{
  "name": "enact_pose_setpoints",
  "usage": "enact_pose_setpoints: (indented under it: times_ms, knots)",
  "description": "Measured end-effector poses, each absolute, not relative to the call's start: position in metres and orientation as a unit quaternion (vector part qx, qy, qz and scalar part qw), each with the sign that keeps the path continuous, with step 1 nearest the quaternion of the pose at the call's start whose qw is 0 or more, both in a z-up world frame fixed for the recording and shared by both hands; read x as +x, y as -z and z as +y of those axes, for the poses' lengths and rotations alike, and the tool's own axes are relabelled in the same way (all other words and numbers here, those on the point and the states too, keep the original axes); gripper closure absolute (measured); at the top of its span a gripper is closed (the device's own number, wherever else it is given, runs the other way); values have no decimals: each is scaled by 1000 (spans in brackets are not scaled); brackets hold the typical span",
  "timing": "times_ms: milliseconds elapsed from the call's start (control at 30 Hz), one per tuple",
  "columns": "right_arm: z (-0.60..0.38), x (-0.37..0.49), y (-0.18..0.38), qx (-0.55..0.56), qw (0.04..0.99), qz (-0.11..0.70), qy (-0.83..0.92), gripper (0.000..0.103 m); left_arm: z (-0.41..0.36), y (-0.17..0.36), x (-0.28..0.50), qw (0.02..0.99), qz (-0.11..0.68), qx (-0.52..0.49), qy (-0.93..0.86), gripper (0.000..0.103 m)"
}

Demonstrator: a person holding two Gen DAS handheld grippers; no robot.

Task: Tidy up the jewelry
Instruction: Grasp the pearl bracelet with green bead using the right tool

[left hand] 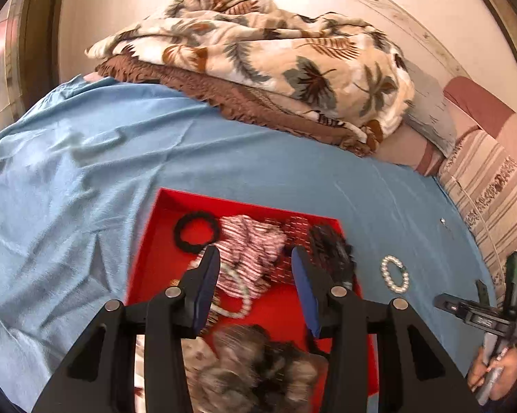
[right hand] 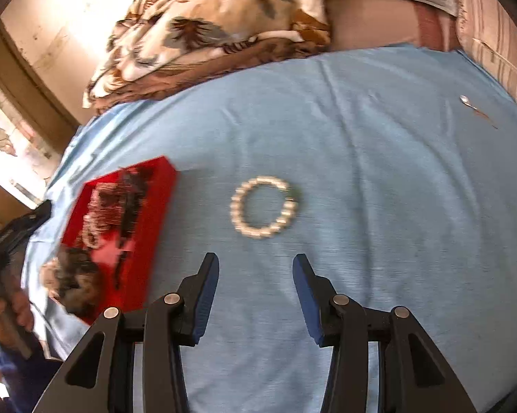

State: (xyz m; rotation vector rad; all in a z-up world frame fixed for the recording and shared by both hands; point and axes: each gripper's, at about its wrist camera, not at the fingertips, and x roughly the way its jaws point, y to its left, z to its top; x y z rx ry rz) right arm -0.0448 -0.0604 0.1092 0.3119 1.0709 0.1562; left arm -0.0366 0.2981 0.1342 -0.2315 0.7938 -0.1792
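Right tongs (right hand: 255, 268) gaping, nothing between the jaws, aimed down at the pearl bracelet (right hand: 264, 207) lying flat on the blue bedsheet (right hand: 378, 172), just past the tips at 12 o'clock. Judgement: that's the next pick. Drop one jaw inside the loop and one outside, pinch a single run of beads, not the whole ring; press lightly, sheet is soft and will bunch. Left tongs (left hand: 255, 265) also apart and empty, hovering over the red tray (left hand: 155, 261), which already holds scrunchies, a black hair tie (left hand: 196, 232) and a bead strand. From the bracelet the tray is at 9 o'clock, near; carry it there. Small metal piece (right hand: 464, 99) at 2 o'clock remains.
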Motion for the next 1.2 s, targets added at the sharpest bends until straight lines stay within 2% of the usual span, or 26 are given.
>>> enact_pose_setpoints:
  times_ms: [367, 400, 467, 533, 667, 1033, 1200]
  knots:
    - [-51, 12, -65, 117, 844, 520, -59, 54, 232, -154, -62, 902, 397, -119, 124, 60]
    - [-49, 13, -65, 103, 849, 516, -53, 59, 225, -154, -60, 900, 399, -120, 127, 59]
    - [-48, 14, -67, 77, 851, 518, -43, 84, 209, -155, -58, 898, 404, -111, 132, 56]
    - [-56, 11, -68, 71, 846, 527, -37, 91, 190, -152, -53, 897, 412, -92, 133, 55]
    - [-91, -3, -72, 63, 846, 529, -23, 91, 153, -138, -43, 883, 435, -79, 155, 55]
    - [-167, -44, -63, 155, 856, 488, -73, 91, 36, -88, -16, 851, 490, -7, 189, 55]
    - [-170, -44, -58, 187, 857, 473, -87, 91, 4, -66, -1, 838, 505, -14, 205, 61]
